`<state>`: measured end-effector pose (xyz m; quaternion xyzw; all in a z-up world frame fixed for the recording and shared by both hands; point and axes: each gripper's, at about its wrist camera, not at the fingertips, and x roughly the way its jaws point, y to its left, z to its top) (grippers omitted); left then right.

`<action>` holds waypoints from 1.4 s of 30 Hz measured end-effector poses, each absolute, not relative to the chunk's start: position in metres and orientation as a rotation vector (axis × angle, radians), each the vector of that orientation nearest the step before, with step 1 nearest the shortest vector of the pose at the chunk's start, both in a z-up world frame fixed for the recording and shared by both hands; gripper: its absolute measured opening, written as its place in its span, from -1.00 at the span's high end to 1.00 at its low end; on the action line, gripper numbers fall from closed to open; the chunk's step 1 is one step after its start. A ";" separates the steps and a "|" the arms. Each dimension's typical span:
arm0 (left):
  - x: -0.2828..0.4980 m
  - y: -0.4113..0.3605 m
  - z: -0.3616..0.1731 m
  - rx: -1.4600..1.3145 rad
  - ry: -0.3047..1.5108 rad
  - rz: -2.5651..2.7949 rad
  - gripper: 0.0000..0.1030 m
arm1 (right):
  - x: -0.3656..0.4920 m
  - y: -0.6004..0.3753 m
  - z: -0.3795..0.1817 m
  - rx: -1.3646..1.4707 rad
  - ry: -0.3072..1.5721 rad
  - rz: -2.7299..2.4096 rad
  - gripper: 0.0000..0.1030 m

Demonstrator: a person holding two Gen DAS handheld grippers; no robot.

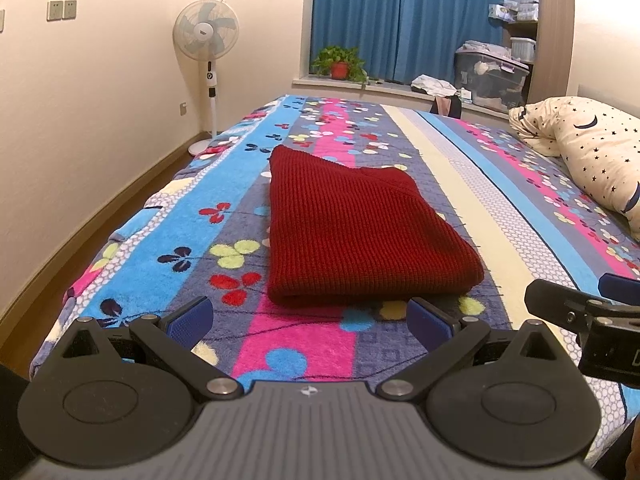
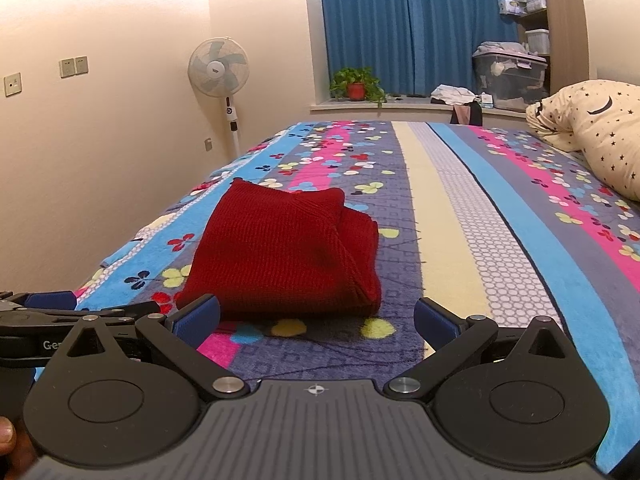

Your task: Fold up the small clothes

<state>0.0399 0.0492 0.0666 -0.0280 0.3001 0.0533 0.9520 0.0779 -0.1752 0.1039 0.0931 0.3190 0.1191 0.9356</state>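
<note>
Left wrist view: the left gripper (image 1: 310, 322) hovers low over the near edge of the bed (image 1: 452, 184), its 2 blue-padded fingers (image 1: 192, 322) spread wide with nothing between them. Just beyond the fingertips lies the sweater (image 1: 360, 232), a dark red knit folded into a compact, roughly rectangular bundle, flat on the flowered, striped blanket (image 1: 140, 240) and apart from both grippers. At the right edge of this view the right gripper (image 1: 584, 304) appears side-on, beside the near right corner of the sweater; from here its opening cannot be judged

Right wrist view: the right gripper (image 2: 318, 320) is likewise wide open and holds nothing, its fingers (image 2: 434, 322) standing just short of the sweater (image 2: 280, 252). The fold shows a thick rolled edge on the right side of the bundle, with 1 layer lying diagonally over another. The left gripper (image 2: 52, 304) enters from the left edge, near the sweater's near left corner

Background, both views: a pillow (image 1: 592, 152) with stars and moons lies at the far right of the bed. A fan (image 1: 206, 36) stands by the left wall. Blue curtains (image 1: 400, 16) hang behind a sill bearing a potted plant (image 1: 340, 62), loose clothes (image 1: 434, 84) and a clear bin (image 1: 492, 76). Shelves (image 1: 520, 4) rise at the far right
</note>
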 end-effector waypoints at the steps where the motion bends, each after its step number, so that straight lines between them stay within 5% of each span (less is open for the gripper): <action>1: 0.040 0.049 0.067 -0.057 0.609 0.108 -0.99 | 0.078 -0.175 0.104 0.190 0.651 0.244 -0.99; 42: 0.040 0.048 0.068 -0.043 0.595 0.090 -0.99 | 0.075 -0.175 0.107 0.159 0.636 0.263 -0.99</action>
